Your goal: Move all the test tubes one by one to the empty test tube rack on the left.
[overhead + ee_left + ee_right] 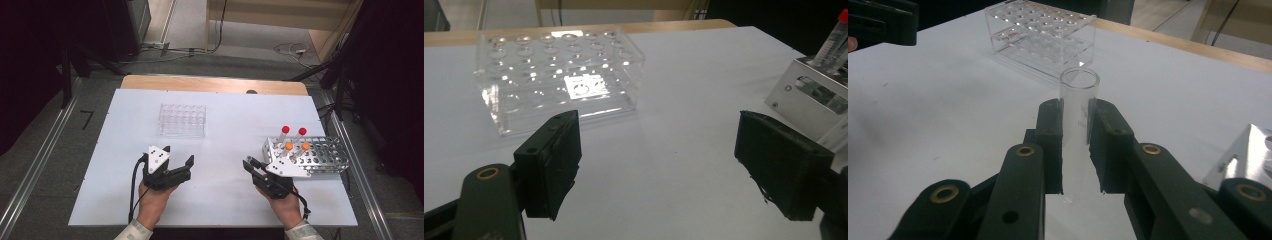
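Carrying an uncapped tube from the metal rack toward the clear rack.

The right claw [1076, 150] is clamped on a clear, capless test tube [1078, 107], held upright above the white bench [225, 200], between the metal rack [325, 155] of capped tubes and the clear acrylic rack [183, 120] farther off. The left claw [177, 160] stands apart with nothing between its jaws, pointed toward the clear rack. By my reading the transfer is under way; next the tube's base must be lined up over one well and lowered straight, perhaps with the left claw steadying the rack.
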### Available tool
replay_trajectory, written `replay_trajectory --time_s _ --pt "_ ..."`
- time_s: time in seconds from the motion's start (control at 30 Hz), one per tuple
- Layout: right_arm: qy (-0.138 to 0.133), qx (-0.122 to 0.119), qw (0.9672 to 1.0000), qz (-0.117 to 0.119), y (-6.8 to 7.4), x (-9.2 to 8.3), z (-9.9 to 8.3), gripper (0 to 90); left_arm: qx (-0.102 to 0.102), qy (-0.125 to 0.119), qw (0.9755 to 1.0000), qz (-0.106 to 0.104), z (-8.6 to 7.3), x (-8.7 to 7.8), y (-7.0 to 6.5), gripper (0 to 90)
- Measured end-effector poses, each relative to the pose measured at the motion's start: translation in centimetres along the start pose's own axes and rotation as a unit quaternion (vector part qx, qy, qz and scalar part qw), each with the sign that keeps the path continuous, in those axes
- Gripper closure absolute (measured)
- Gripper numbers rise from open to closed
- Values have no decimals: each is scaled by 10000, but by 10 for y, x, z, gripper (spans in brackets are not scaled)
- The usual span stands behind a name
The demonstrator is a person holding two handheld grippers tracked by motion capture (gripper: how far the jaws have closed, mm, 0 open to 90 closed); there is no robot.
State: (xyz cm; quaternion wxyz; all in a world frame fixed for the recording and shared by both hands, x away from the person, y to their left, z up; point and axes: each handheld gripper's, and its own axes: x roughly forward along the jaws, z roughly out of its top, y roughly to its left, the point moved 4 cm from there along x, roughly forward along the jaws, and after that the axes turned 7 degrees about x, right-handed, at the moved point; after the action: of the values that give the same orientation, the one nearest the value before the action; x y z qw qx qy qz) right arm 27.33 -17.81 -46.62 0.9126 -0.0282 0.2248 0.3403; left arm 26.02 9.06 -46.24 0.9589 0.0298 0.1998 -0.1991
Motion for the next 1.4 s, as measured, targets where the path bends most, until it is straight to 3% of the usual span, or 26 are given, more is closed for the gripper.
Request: replay_trajectory --time_s 0.17,0.57,0.83,1.0,1.4 --pt "55 -96 9999 64 8 15 0 732 147 -55 9996 -220 9 6 -16 245" --pt "132 -143 9994 283 20 35 2 732 300 -157 9982 -488 23 13 -33 332" --pt "206 -216 9988 398 33 51 3 732 452 -59 9947 -926 27 23 -50 447" --pt "230 -280 9985 405 38 57 3 732 439 29 9929 -1109 26 28 -53 521" --pt "153 -349 9984 429 40 58 6 732 547 169 9907 -1234 26 39 -62 629"
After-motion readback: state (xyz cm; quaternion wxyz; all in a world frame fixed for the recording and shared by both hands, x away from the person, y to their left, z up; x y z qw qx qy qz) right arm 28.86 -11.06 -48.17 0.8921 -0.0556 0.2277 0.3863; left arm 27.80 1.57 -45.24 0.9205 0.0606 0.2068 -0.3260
